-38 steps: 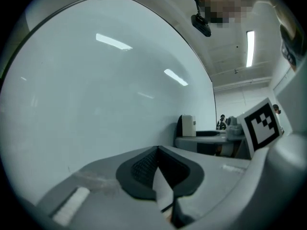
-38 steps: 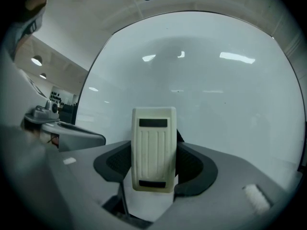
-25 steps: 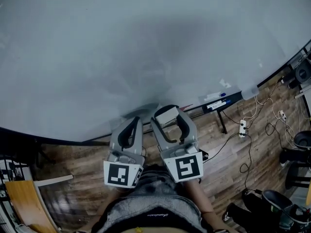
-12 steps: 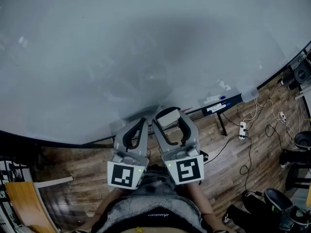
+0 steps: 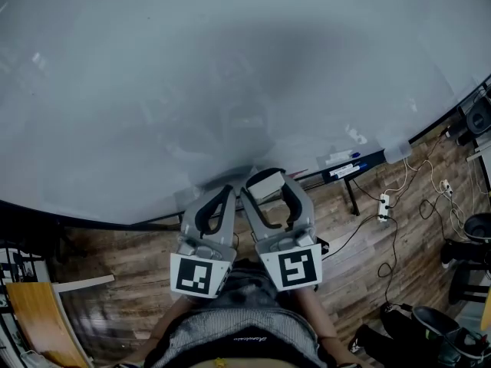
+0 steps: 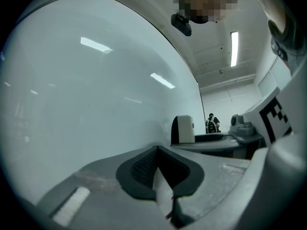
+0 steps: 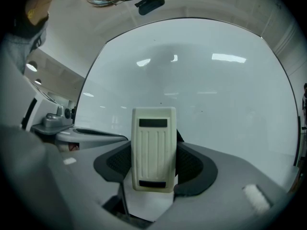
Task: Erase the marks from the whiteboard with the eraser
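Two hand-held grippers sit low in the head view, side by side just under the lower edge of the large pale grey whiteboard (image 5: pixel 230 75), whose face shows no clear marks from here; the left gripper (image 5: pixel 223 193) carries nothing, while the right gripper (image 5: pixel 265 186) has the cream ribbed plastic eraser (image 5: pixel 265 181) at its tips. Left gripper view: its dark-padded jaws are pressed together on nothing, with the whiteboard curving off to the left and the eraser (image 6: pixel 184 130) just beyond. Right gripper view: the jaws are clamped on both sides of the eraser (image 7: pixel 153 147), ribbed back to the camera, so the wiping face looks toward the whiteboard; only a few faint specks show on the surface, and whether the eraser touches it I cannot tell. I judge the step as eraser in hand, poised for a stroke. The next move calls for raising the right gripper to whatever marks are left, pressing the eraser flat and sweeping across with a firm hold
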The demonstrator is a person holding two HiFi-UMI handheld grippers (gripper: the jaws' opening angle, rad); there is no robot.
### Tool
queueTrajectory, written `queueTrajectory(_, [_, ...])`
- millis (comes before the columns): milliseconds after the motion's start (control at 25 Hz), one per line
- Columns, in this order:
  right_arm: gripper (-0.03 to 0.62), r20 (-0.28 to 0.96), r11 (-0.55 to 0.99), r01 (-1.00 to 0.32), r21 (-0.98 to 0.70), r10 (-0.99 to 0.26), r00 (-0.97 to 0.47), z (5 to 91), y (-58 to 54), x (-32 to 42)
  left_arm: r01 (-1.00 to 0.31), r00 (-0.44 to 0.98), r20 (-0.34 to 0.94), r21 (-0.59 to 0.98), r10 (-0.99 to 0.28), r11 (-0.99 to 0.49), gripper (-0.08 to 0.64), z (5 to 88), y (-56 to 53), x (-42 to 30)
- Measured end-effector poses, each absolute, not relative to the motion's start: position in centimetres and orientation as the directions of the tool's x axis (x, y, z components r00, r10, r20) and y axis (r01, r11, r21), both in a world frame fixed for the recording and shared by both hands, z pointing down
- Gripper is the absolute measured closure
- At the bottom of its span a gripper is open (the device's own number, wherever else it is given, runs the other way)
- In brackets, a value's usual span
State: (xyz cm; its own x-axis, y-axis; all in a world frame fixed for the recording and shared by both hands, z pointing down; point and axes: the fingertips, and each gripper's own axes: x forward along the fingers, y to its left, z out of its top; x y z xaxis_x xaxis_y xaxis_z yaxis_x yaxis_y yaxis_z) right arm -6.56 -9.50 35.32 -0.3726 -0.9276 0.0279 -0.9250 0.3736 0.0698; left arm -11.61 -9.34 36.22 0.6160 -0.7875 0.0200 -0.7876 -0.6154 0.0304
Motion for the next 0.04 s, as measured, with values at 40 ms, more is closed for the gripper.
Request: queueTrajectory(40, [0.333,0.028,0.375,-0.924,0.070,-0.927,-0.374,35.34,-9.53,-6.64,-0.788,0.616,0.022,0.030,-0.788,-0.615,0.557,36.26,-9.37,-11.66])
